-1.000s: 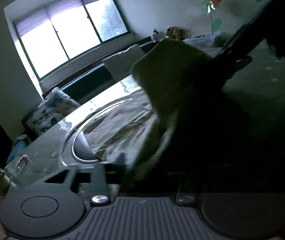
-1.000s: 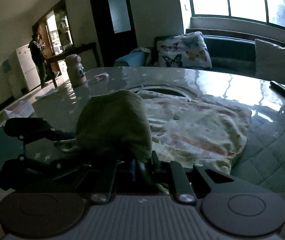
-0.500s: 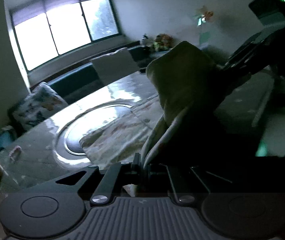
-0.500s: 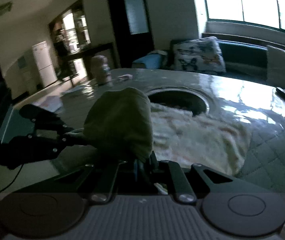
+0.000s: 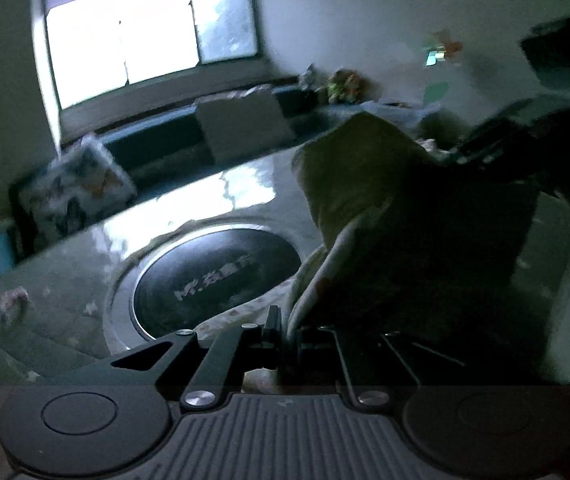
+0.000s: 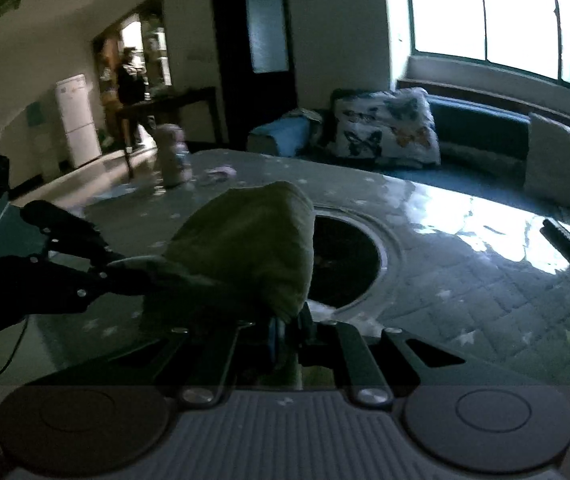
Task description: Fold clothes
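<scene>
Olive-green cloth fills the middle of both wrist views: the garment (image 5: pixel 369 184) is lifted clear of the table, bunched into a rounded hump, with a pale floral lining showing along its lower edge in your left wrist view. Your left gripper (image 5: pixel 285 336) has its jaws pressed together on that lower edge, the fabric rising from the pinch toward one o'clock. Your right gripper (image 6: pixel 285 340) is likewise clamped on the garment (image 6: pixel 253 240), which rises up from the jaws toward eleven o'clock. In the right wrist view your left gripper's dark linkage comes in from nine o'clock and meets the same cloth. The table (image 6: pixel 465 292) below has a quilted, star-printed cover under a glossy sheet, and a round dark inset (image 5: pixel 217 276) with pale lettering sits at its centre, just beyond the hanging fabric. A dark remote (image 6: pixel 569 248) lies on the table at three o'clock in the right view. A small bottle-like figure (image 6: pixel 173 156) stands at the far edge around eleven o'clock, blurred. A butterfly-print cushion (image 6: pixel 385 128) rests on the bench under the window (image 6: pixel 505 12). A person (image 6: pixel 129 80) stands in the doorway at ten o'clock.
</scene>
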Available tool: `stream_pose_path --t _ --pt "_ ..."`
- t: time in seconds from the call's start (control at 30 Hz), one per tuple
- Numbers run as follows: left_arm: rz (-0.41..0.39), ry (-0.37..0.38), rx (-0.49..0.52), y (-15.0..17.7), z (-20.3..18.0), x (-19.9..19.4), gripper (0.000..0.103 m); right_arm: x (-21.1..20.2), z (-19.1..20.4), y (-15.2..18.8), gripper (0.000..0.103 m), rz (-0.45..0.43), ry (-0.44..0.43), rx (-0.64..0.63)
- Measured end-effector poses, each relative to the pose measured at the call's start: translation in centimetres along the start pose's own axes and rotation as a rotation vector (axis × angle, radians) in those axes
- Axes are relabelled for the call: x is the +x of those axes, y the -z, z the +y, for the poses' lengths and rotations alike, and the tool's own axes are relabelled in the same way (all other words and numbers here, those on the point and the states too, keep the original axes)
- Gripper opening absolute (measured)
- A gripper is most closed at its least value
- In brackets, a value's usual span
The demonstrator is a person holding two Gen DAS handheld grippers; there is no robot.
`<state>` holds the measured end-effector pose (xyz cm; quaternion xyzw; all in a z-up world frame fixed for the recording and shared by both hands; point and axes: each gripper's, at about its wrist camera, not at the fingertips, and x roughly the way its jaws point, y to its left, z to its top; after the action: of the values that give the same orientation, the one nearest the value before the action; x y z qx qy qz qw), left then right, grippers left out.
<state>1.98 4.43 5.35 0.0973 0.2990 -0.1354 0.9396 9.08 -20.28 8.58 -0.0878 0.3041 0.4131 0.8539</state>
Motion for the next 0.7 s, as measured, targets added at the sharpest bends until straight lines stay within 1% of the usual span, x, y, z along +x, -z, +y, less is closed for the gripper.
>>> stream_pose_path --t 0.17,0.2,0.23,0.3,0.37,0.4,0.47,0.5,0.53,0.6,0.63,0.7 --pt "0.092 -0.047 -0.068 -0.2 2.2 6.1 0.012 5.4 -3.1 -1.0 0.008 0.03 0.041 0.042" --pt "0.109 -0.062 -0.083 0.0 2.5 7.0 0.015 6.5 -3.7 -1.2 0.009 0.036 0.049 0.05" --pt "0.125 -0.08 -0.102 0.2 2.8 7.8 0.016 7.6 -4.3 -1.3 0.014 0.042 0.06 0.061" --pt "0.139 -0.097 -0.126 0.7 3.3 8.6 0.017 9.3 -5.0 -0.6 0.02 0.049 0.106 0.085" --pt "0.137 -0.102 -0.139 0.8 3.6 8.6 0.017 9.7 -5.6 -0.3 0.021 0.048 0.128 0.098" --pt "0.136 -0.104 -0.145 0.8 3.7 8.6 0.017 9.7 -5.9 -0.2 0.022 0.047 0.139 0.104" --pt "0.134 -0.109 -0.157 1.0 3.9 8.6 0.019 8.6 -6.1 -0.2 0.027 0.027 0.169 0.105" --pt "0.133 -0.116 -0.161 1.0 4.0 8.5 0.022 7.7 -6.0 -0.2 0.036 0.01 0.194 0.097" --pt "0.132 -0.127 -0.162 1.1 3.9 8.4 0.024 6.8 -5.8 -0.2 0.04 -0.007 0.219 0.089" --pt "0.129 -0.144 -0.176 1.3 4.1 8.1 0.026 5.0 -5.6 -0.3 0.04 -0.04 0.265 0.073" --pt "0.128 -0.147 -0.185 1.4 4.3 8.0 0.027 4.2 -5.3 -0.2 0.04 -0.056 0.271 0.068" --pt "0.122 -0.154 -0.196 1.5 4.4 7.7 0.028 2.5 -4.8 0.3 0.04 -0.092 0.254 0.078"
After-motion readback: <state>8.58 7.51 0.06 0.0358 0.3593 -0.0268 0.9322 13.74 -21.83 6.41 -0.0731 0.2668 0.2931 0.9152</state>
